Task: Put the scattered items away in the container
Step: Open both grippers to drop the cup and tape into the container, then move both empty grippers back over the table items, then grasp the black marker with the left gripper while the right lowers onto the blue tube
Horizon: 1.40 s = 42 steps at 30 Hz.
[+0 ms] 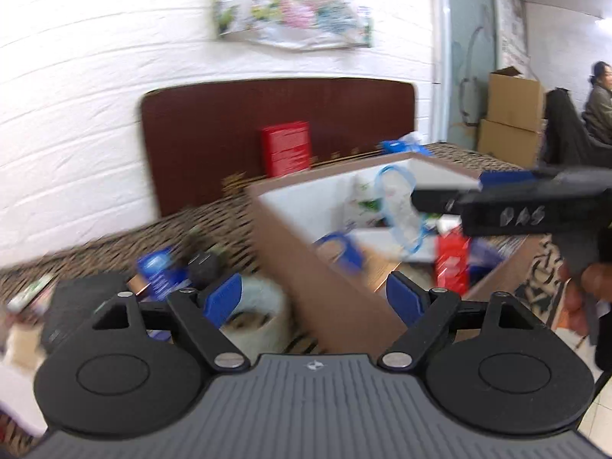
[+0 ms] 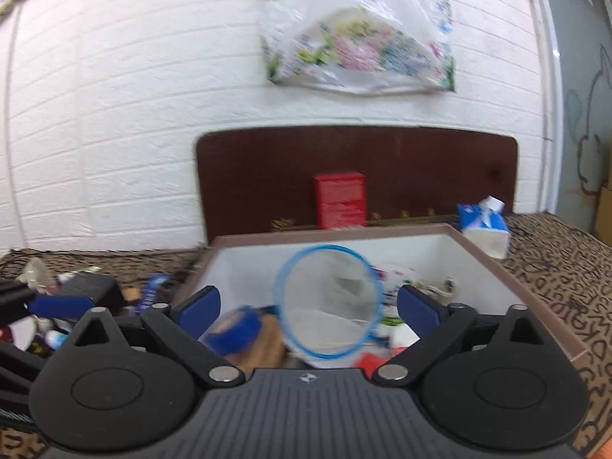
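White brick wall is backing the tabletop (image 2: 554, 267); I'm hovering both wide-open, empty claws, right claw (image 2: 308, 306) over the box (image 2: 535, 306), strainer (image 2: 329, 302) between its fingers, left claw (image 1: 313, 298) straddling the box's wall.

Container (image 2: 550, 302) sits on the tabletop (image 2: 566, 267), toward its back edge, just before the headboard (image 2: 267, 176) that stands against the wall. Carton (image 2: 339, 199) upright behind the container's back wall, before the headboard. Tissue pack (image 2: 485, 225) on the tabletop just off the container's back right corner. Inside the container: ring-rimmed net (image 2: 328, 302) tilted near the middle, tape roll (image 2: 233, 331) at the near left, flat packets against the back wall. Left of the container, a scatter of items (image 2: 88, 294) on the tabletop toward the left edge. Plastic bag (image 2: 357, 30) hangs on the wall above the headboard.
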{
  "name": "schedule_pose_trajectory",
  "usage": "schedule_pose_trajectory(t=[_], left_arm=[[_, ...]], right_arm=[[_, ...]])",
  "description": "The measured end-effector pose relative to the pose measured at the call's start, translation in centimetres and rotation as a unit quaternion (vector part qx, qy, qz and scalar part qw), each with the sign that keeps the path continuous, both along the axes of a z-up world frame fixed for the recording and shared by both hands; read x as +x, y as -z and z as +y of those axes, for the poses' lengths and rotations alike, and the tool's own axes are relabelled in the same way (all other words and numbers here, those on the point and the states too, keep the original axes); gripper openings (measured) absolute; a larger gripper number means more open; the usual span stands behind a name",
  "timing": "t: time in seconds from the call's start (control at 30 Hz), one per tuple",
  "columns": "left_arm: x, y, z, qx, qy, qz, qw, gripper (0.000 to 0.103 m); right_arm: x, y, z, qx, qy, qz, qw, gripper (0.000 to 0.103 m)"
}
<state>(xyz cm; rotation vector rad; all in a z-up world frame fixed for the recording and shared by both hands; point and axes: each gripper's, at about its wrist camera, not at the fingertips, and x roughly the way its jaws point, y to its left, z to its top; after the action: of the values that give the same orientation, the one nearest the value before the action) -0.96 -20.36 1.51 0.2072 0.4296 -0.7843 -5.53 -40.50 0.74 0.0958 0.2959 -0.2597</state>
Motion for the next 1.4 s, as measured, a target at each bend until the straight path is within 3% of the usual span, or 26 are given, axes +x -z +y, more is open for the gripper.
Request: schedule_pose_trajectory(t=[0.13, 0.27, 0.47, 0.6, 0.77, 0.9, 1.07, 1.23, 1.4], left_arm=[[-0.2, 2.0, 5.1, 0.012, -0.058, 0.025, 0.998, 0.085], [0.4, 4.8, 10.2, 0.024, -0.129, 0.064, 0.9893, 0.085], [1.6, 6.7, 15.8, 0.019, -0.214, 0.1, 0.9716, 0.085], [2.1, 6.6, 16.4, 0.025, -0.234, 0.087, 0.9681, 0.085], [2.7, 7.0, 15.8, 0.027, -0.236, 0.086, 0.9676, 0.085], [3.6, 7.0, 15.2, 0.027, -0.241, 0.073, 0.9675, 0.085], [5.2, 6.8, 13.7, 0.05, -0.243, 0.049, 0.9674, 0.084], [6.4, 8.1, 14.6, 0.065, -0.246, 0.08, 0.9636, 0.044], [5.6, 8.5, 17.1, 0.053, -0.243, 0.073, 0.9659, 0.02]], right_arm=[[0.5, -0.2, 4.8, -0.007, -0.058, -0.012, 0.998, 0.103], [1.6, 0.8, 10.2, -0.032, -0.114, -0.011, 0.993, 0.103], [5.2, 4.6, 16.3, -0.068, -0.199, 0.052, 0.976, 0.103], [6.9, 7.3, 17.5, -0.06, -0.203, 0.093, 0.973, 0.103], [7.9, 10.2, 16.3, -0.043, -0.167, 0.13, 0.976, 0.103], [8.6, 10.8, 15.2, 0.004, -0.171, 0.146, 0.974, 0.103], [8.3, 11.0, 16.1, -0.018, -0.181, 0.144, 0.973, 0.103], [8.3, 11.0, 15.8, -0.004, -0.184, 0.143, 0.972, 0.103], [8.5, 11.0, 15.7, -0.003, -0.187, 0.144, 0.972, 0.103]])
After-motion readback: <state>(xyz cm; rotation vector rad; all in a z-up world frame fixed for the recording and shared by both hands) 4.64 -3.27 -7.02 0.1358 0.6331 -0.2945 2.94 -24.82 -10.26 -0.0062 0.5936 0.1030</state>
